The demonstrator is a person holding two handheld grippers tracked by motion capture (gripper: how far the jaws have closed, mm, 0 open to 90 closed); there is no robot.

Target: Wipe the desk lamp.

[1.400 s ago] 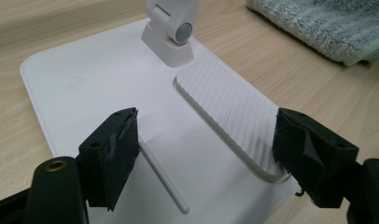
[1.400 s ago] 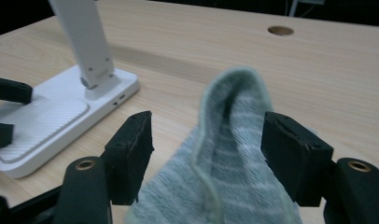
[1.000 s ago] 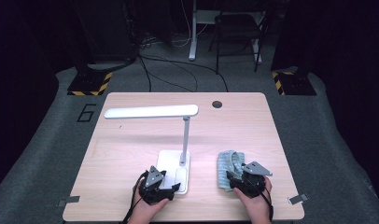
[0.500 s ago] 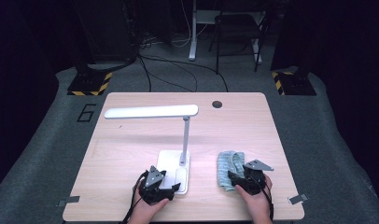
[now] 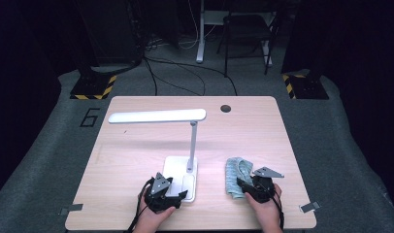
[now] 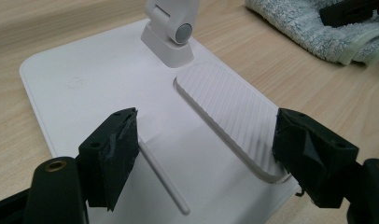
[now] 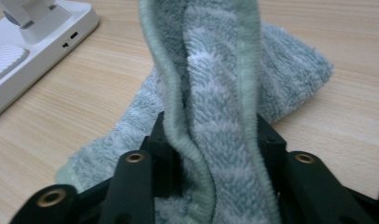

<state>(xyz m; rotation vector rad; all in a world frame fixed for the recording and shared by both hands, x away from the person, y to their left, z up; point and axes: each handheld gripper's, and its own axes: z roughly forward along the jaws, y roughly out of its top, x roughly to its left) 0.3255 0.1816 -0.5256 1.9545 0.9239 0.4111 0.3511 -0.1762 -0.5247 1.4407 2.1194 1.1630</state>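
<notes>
The right tool [image 7: 211, 140], just closing and clenching the bunched towel [image 7: 215, 70], is seemingly pinching only a fold that could slip, while the released left tool [image 6: 204, 154] is straddling the lamp base [image 6: 99, 84].

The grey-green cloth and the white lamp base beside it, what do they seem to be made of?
The grey-green cloth looks like terry towelling, probably cotton or microfibre: a fuzzy looped pile with a stitched hem, bunched softly between the jaws of the right gripper. The white lamp base looks like smooth matte plastic, moulded with rounded corners and a finely ribbed inset pad.
</notes>
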